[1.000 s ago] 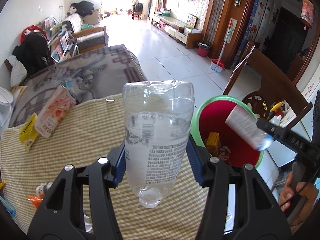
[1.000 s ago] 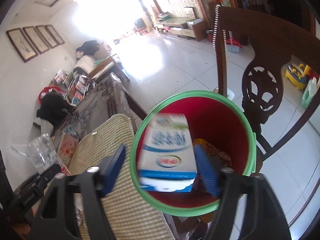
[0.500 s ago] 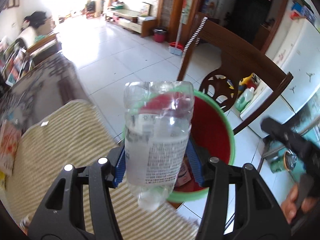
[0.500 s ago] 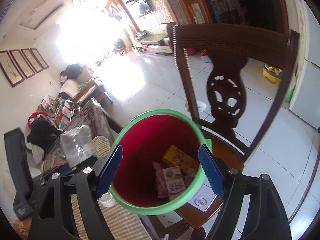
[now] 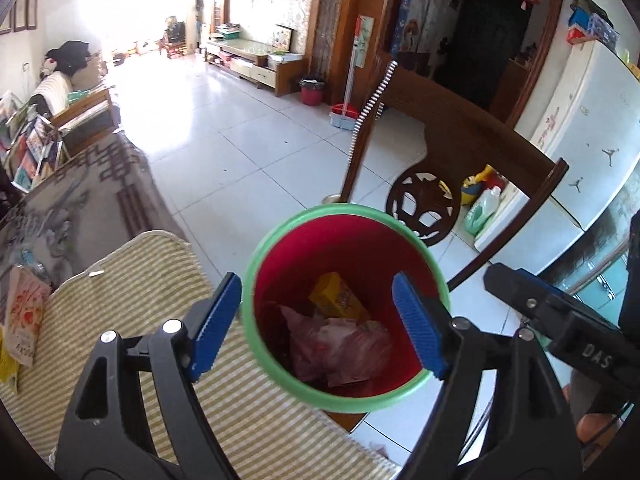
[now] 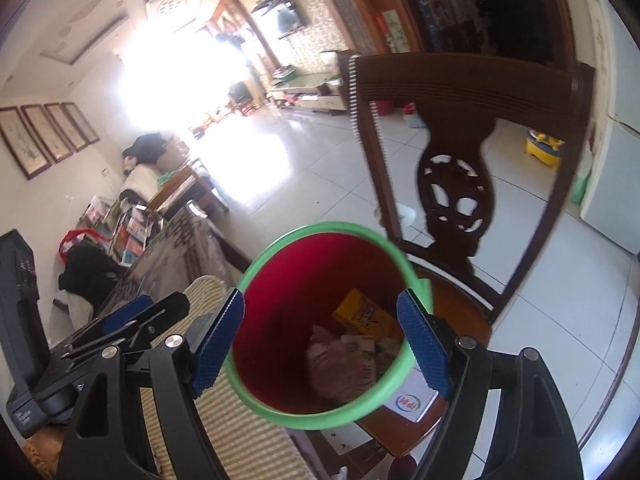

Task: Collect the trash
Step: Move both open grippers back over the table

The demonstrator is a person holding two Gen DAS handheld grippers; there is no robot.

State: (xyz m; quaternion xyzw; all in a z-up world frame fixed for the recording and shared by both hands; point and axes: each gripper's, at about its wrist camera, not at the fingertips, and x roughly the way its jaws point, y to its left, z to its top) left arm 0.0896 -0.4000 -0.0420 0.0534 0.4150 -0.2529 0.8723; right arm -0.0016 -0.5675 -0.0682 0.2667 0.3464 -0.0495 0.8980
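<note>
Gone from the left gripper [image 5: 318,322] is the clear bottle it carried a second ago; its jaws have just been opening, and now the blue pads [image 5: 214,326] stand wide apart with nothing between them; through the gap I see only the bin [image 5: 434,272] below. Also the right gripper [image 6: 320,340] has lost its load, the white and blue carton that was between its pads one second ago; its jaws are wide too and hold nothing; they frame the same bin from the other side.

That bin is red inside with a green rim; it stands on a dark wooden chair [image 6: 464,92], just beside the edge of the striped cloth [image 5: 120,292]. In its bottom lie a yellow box [image 5: 338,294] and a crumpled pink bag [image 5: 340,346], touching each other; a pale carton [image 6: 362,348] shows next to them from the right view; the bottle I cannot find in there. On the chair seat, beside the bin, lies a white card [image 6: 410,398] with a round logo. At the far left of the cloth rests a pink packet [image 5: 24,316].
</note>
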